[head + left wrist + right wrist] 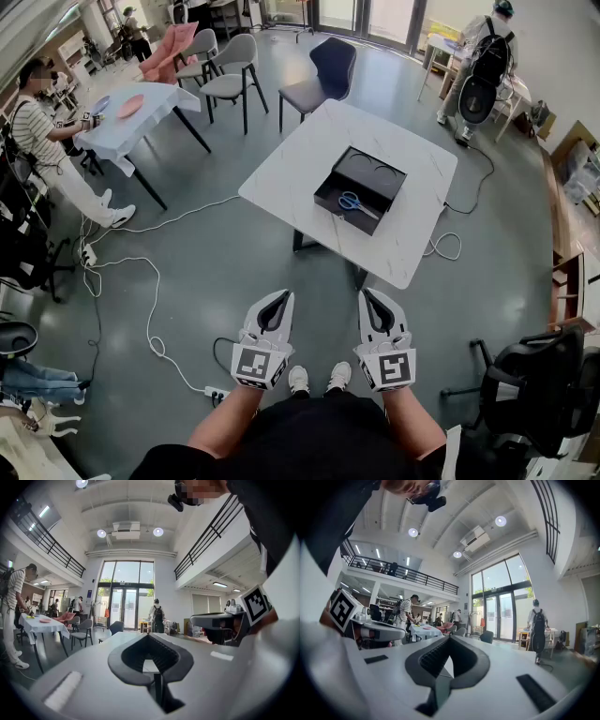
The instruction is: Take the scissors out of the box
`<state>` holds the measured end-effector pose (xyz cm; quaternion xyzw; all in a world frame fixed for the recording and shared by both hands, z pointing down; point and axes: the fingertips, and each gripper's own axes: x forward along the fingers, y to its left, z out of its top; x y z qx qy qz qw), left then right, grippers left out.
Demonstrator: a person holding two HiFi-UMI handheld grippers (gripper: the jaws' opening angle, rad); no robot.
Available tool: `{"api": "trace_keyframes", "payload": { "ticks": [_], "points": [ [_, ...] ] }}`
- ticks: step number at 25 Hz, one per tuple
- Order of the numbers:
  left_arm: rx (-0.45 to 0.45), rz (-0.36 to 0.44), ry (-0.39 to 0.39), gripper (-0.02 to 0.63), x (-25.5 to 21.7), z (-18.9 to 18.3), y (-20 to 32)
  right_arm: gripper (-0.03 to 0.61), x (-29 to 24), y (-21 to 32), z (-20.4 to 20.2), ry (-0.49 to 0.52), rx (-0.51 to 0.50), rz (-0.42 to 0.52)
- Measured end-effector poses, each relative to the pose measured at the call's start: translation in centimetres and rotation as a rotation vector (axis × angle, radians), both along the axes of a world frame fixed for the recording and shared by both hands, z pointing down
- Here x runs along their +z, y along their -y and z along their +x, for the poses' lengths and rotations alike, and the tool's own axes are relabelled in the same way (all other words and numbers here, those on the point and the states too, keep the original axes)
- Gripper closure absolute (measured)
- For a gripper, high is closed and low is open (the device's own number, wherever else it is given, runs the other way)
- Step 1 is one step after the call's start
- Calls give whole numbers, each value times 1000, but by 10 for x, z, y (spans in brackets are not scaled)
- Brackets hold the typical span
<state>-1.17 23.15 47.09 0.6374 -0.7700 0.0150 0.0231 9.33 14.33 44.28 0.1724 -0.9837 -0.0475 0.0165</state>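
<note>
Scissors [354, 203] with blue handles lie flat in the open black box [325, 192] on the white table [295, 159]. The left gripper [283, 296] and right gripper [367, 294] are both closed and empty.

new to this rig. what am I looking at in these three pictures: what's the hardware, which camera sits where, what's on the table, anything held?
There is no robot here. A person carries handheld tongs, one in each hand, each with a marker cube. The head view looks down from the person's head. It shows the left tongs and right tongs over the floor, short of the white table. The other two pictures come from cameras riding on each tool, looking along its jaws into the room. On the table sits an open black box with blue-handled scissors inside. Both tongs are shut and hold nothing, and the scissors are untouched.
</note>
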Motion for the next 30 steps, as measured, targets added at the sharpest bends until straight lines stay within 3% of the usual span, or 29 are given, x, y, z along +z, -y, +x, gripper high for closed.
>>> {"api": "trace_keyframes", "payload": {
  "ticks": [10,15,23,27,30],
  "points": [
    [-3,-48,-10,604,11,21,-2,572,1,-7,14,10,-15,-20],
    [-6,-54,13,604,9,28,-1,571,-9,-3,24,111,-31,-50],
    [-10,-62,39,604,1,40,2,571,-16,-7,31,128,-125,-58],
    [-49,-95,43,604,8,50,0,571,-5,-1,41,114,-168,-106],
    [-50,-119,89,604,11,59,1,571,-1,3,39,113,-189,-129]
  ]
}}
